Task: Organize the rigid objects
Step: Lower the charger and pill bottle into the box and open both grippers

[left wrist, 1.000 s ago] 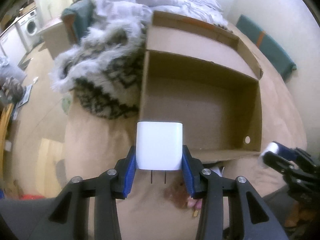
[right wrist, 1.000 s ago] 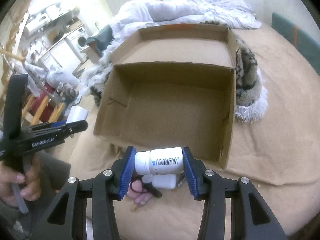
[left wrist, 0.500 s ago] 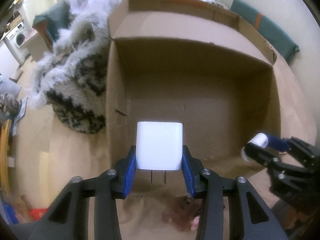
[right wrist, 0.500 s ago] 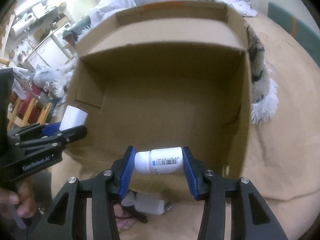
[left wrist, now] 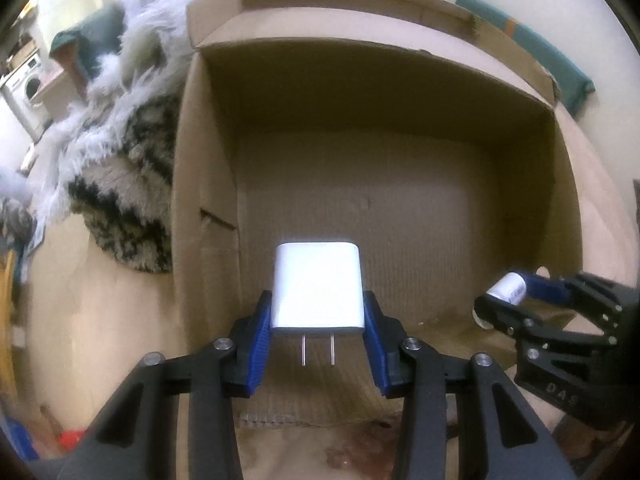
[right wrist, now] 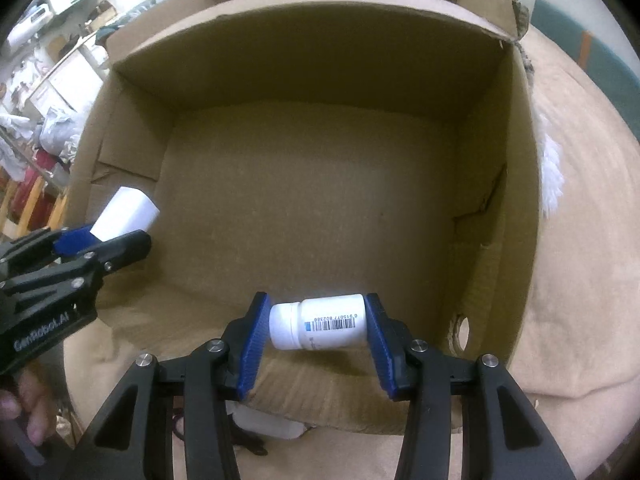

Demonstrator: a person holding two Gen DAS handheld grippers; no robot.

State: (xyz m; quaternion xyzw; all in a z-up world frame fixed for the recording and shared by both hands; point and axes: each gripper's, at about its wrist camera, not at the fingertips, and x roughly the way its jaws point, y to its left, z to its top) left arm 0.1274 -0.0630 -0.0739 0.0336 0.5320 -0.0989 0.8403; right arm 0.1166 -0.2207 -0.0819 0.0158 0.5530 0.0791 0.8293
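Note:
My left gripper (left wrist: pixel 318 326) is shut on a white plug charger (left wrist: pixel 318 284), its two prongs pointing back at the camera. It hangs over the near left part of an open cardboard box (left wrist: pixel 400 128). My right gripper (right wrist: pixel 318 330) is shut on a white pill bottle (right wrist: pixel 320 328) lying sideways, barcode up, over the box's near edge. In the left wrist view the pill bottle (left wrist: pixel 508 290) shows at the right; in the right wrist view the plug charger (right wrist: pixel 128 212) shows at the left. No object shows on the box floor (right wrist: pixel 320 200).
The box rests on a tan cover (right wrist: pixel 580 280). A furry black-and-white blanket (left wrist: pixel 124 184) lies against its left side. A white object (right wrist: pixel 272 426) and dark cord lie just before the box's near wall. A person's hand (right wrist: pixel 28 416) holds the left gripper.
Both grippers have come forward and down from in front of the box to over its inside, each keeping its object. The box now fills both views.

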